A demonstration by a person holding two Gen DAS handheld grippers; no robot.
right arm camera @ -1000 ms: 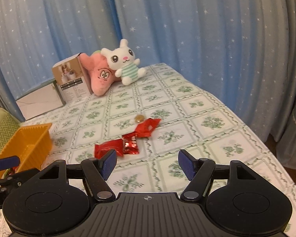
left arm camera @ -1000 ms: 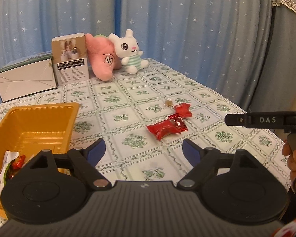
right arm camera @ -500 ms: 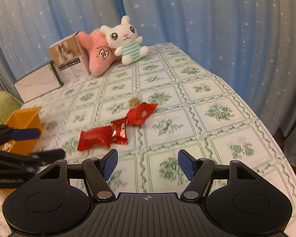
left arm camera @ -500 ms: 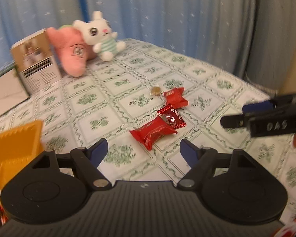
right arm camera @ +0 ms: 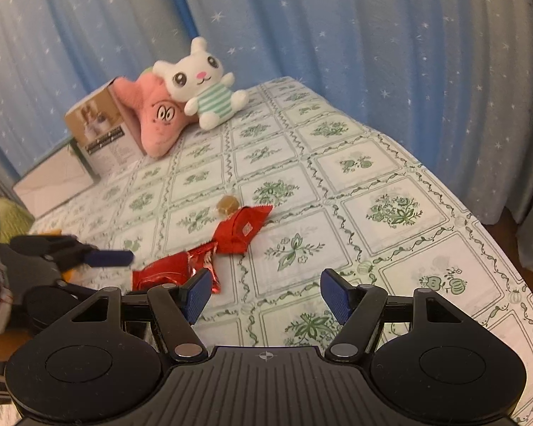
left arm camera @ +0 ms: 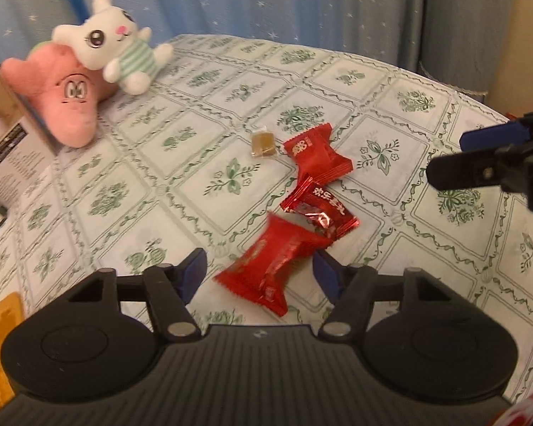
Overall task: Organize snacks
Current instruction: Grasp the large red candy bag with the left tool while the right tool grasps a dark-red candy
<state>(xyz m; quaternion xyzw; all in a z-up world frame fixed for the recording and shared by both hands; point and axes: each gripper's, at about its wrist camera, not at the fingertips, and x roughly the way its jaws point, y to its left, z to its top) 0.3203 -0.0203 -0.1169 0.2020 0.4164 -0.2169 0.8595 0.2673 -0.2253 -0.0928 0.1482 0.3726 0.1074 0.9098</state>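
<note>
Three red snack packets lie in a line on the patterned tablecloth. In the left wrist view my open left gripper (left arm camera: 259, 277) straddles the nearest red packet (left arm camera: 273, 266); beyond it lie a shiny red packet (left arm camera: 319, 209), a third red packet (left arm camera: 316, 156) and a small brown candy (left arm camera: 263, 143). My right gripper (right arm camera: 266, 296) is open and empty, just right of the packets (right arm camera: 163, 273); it shows at the right edge of the left wrist view (left arm camera: 486, 156). A corner of the yellow tray (left arm camera: 0, 319) is at the lower left.
A white bunny plush (right arm camera: 202, 85), a pink plush (right arm camera: 160, 120) and a cardboard box (right arm camera: 99, 127) stand at the table's far end, with a flat white box (right arm camera: 57, 177) beside them. Blue star curtains surround the table. The table edge (right arm camera: 479, 213) falls away on the right.
My left gripper has swung right from the yellow tray and dropped over the nearest red packet, still open. My right gripper has moved forward and lower toward the packets.
</note>
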